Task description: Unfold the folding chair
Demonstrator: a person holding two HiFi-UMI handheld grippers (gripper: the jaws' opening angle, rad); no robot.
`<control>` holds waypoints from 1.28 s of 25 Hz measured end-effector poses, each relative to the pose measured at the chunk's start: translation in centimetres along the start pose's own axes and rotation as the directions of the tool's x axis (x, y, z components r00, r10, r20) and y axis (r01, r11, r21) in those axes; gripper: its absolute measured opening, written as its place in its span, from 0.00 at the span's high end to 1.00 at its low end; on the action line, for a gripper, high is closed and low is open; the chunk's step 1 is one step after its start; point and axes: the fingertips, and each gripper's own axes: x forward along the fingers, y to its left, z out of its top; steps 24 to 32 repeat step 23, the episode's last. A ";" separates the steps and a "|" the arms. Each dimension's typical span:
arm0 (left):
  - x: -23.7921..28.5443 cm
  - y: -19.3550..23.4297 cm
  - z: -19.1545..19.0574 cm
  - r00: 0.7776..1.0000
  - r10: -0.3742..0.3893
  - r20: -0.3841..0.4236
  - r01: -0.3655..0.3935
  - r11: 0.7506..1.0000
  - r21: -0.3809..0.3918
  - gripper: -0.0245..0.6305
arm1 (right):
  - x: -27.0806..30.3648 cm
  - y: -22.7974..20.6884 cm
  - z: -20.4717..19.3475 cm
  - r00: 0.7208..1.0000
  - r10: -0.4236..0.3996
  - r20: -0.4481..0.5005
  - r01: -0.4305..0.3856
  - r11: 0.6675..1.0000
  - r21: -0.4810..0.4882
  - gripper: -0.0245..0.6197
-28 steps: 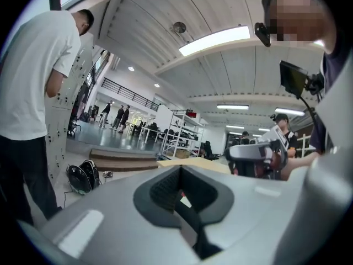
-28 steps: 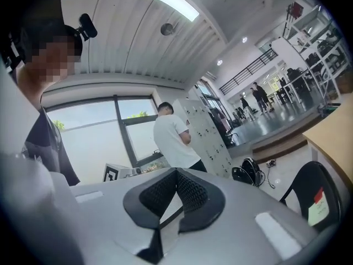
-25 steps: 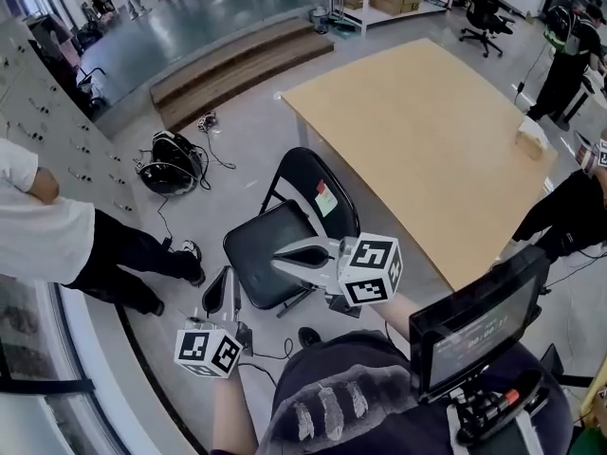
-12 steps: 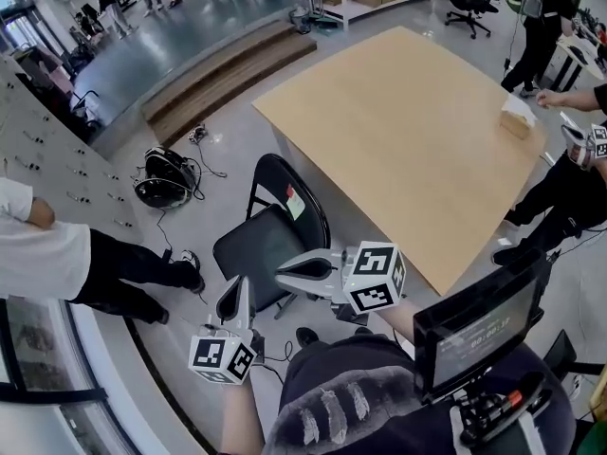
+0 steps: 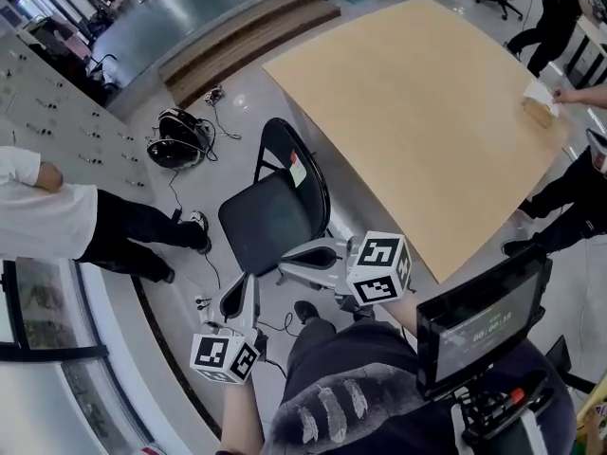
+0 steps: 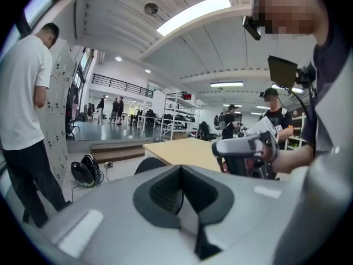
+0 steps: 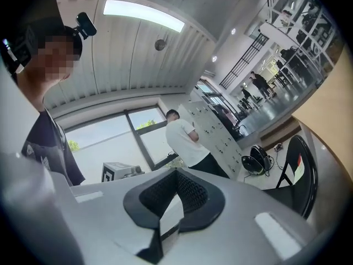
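While hovering just short of folding chair [image 5: 270, 218] seat edge: left gripper [image 5: 245, 287], right gripper [image 5: 289, 262], jaws pressed together, nothing between. Table [image 5: 417, 102] edge close right of right gripper; floor [image 5: 175, 301] left of left gripper.

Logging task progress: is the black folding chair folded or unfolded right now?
Unfolded: the folding chair stands on its legs, seat spread flat, backrest upright.

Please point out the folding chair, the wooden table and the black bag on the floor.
folding chair [image 5: 268, 224]: head view, on its black seat.
wooden table [image 5: 427, 93]: head view, on its bare top.
black bag [image 5: 174, 151]: head view, on its middle.
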 end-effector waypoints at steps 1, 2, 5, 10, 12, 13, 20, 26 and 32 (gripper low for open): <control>-0.3 -0.1 -0.2 1.000 0.004 -0.002 -0.004 1.000 -0.003 0.96 | 0.1 0.3 -0.2 1.000 0.003 -0.006 -0.003 1.000 -0.003 0.96; -0.6 -0.1 -0.4 1.000 0.008 -0.003 -0.008 1.000 -0.007 0.96 | 0.2 0.5 -0.4 1.000 0.006 -0.013 -0.006 1.000 -0.005 0.96; -1.2 0.3 -1.1 1.000 0.014 0.001 -0.014 1.000 -0.022 0.96 | 1.0 1.0 -1.1 0.999 0.011 -0.043 -0.012 1.000 -0.021 0.96; -1.7 1.0 -1.4 1.000 0.019 0.000 -0.019 1.000 -0.019 0.96 | 2.2 1.2 -1.4 0.997 0.015 -0.076 -0.017 0.999 -0.029 0.96; -2.1 1.9 -1.2 1.000 0.023 0.003 -0.023 0.999 -0.025 0.96 | 3.2 1.3 -1.4 0.996 0.017 -0.092 -0.020 0.999 -0.032 0.96; -2.3 2.6 -1.2 1.000 0.026 0.004 -0.026 0.999 -0.029 0.96 | 3.9 1.3 -1.5 0.995 0.016 -0.102 -0.020 0.999 -0.032 0.96; -4.1 8.3 -0.6 0.999 0.041 0.026 -0.040 0.998 -0.057 0.96 | 9.3 1.4 -1.1 0.991 0.012 -0.136 -0.019 0.998 -0.051 0.96; -5.4 11.2 -0.9 0.999 0.033 0.014 -0.032 0.996 -0.080 0.96 | 12.3 2.2 -1.3 0.989 0.004 -0.146 -0.011 0.999 -0.049 0.96; -5.4 11.2 -0.9 0.999 0.033 0.014 -0.032 0.996 -0.080 0.96 | 12.3 2.2 -1.3 0.989 0.004 -0.146 -0.011 0.999 -0.049 0.96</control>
